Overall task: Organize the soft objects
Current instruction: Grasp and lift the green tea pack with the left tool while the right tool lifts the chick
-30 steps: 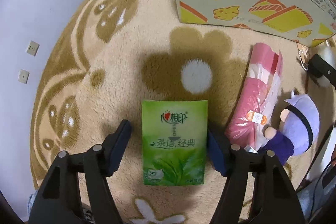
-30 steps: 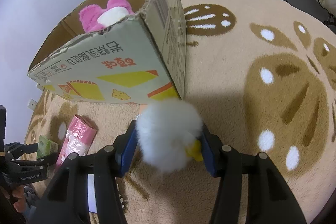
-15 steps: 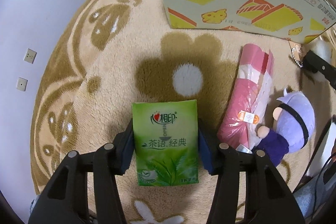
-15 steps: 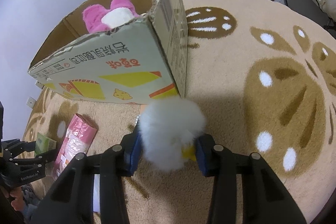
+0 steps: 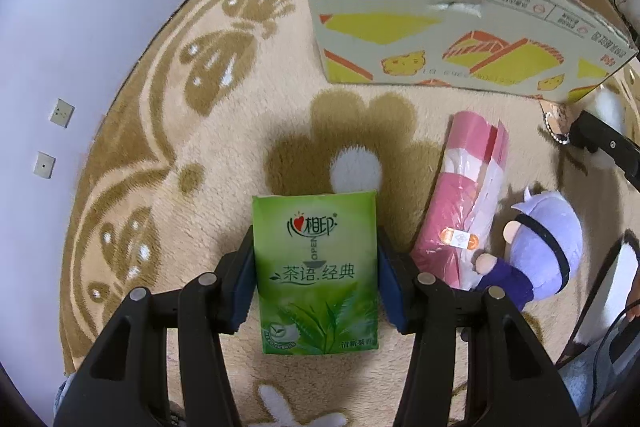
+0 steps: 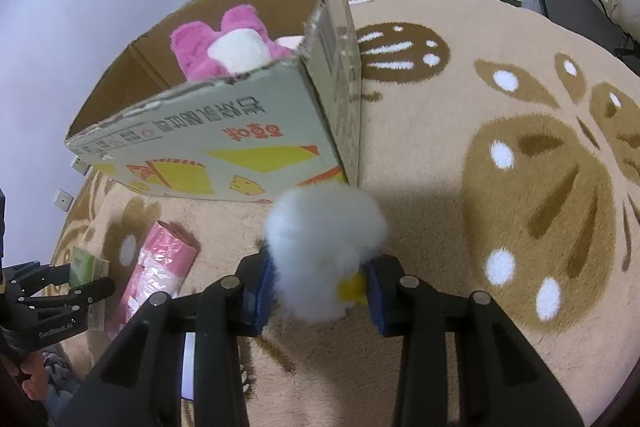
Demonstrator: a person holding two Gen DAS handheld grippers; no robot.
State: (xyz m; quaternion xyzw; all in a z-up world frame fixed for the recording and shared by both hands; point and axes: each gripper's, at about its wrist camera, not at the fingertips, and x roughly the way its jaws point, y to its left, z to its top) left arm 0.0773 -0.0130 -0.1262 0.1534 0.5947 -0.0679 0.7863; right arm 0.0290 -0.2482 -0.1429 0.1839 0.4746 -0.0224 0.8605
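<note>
Our left gripper [image 5: 316, 277] has its jaws pressed on the flat green tissue pack [image 5: 316, 271], low centre, long axis pointing up-frame at the printed cardboard box [image 5: 440, 23]. Our right gripper's [image 6: 316, 285] jaws have just been closing on the fluffy white plush ball [image 6: 324, 251], nearer that box.

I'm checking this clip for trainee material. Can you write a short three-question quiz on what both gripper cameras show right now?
1. True or false: the left gripper is shut on the green tissue pack.
2. What does the right gripper hold? A) pink bag roll B) white fluffy toy C) purple doll
3. Fill in: a pink plush toy already lies inside the cardboard ____.

Key
1. True; its pads press both sides of the pack.
2. B, the white fluffy toy; the gripper has just been closing on it.
3. box.
</note>
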